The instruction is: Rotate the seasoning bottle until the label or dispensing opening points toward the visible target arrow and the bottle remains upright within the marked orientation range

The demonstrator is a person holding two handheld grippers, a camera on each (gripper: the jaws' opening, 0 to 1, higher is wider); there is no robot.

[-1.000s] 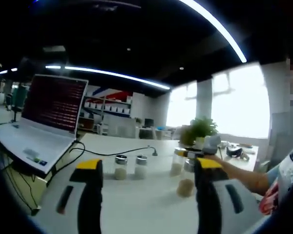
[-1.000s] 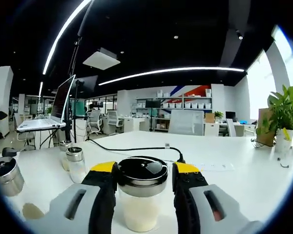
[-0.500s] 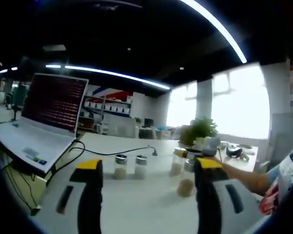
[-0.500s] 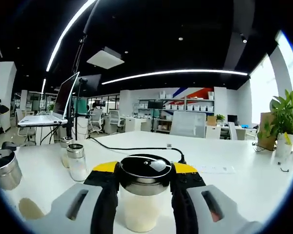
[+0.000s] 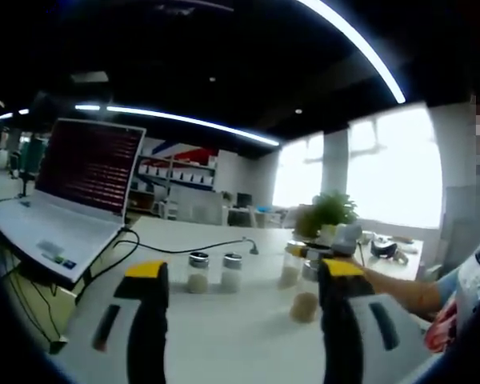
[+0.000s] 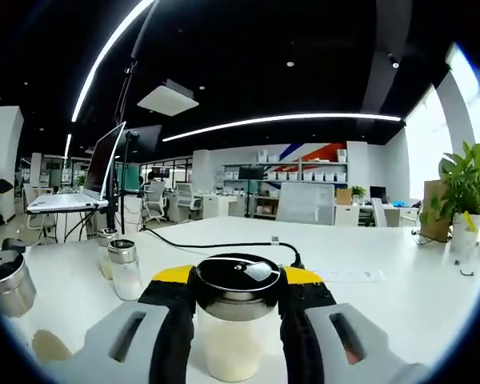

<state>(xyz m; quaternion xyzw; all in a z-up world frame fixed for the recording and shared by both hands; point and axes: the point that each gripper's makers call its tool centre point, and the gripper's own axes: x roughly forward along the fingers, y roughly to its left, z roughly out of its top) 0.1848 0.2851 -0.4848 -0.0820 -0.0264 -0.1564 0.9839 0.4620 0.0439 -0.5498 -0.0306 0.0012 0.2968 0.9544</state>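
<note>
Right gripper view: right claw (image 6: 237, 308) is clamping the seasoning bottle (image 6: 236, 324) between its two yellow-tipped jaws, just under the shiny metal cap, near the front of the white surface (image 6: 384, 296). Risk, as a judgement: the jaws are pinching high on smooth clear glass, so a quick twist could let the bottle slip in the grip or tip off vertical, since its base is hidden and I cannot tell whether it is resting on the surface or lifted. No target arrow or marked range is showing, so overshooting the heading is likely. Bottle is standing upright, holding pale powder; no label is facing this way, and the dark lid top is not showing clear holes. Two small shakers (image 6: 118, 264) are standing to the left, well apart. Left gripper view: left claw (image 5: 242, 276) is hanging wide and holding nothing, off the surface, with a laptop (image 5: 68, 196) at far left.
</note>
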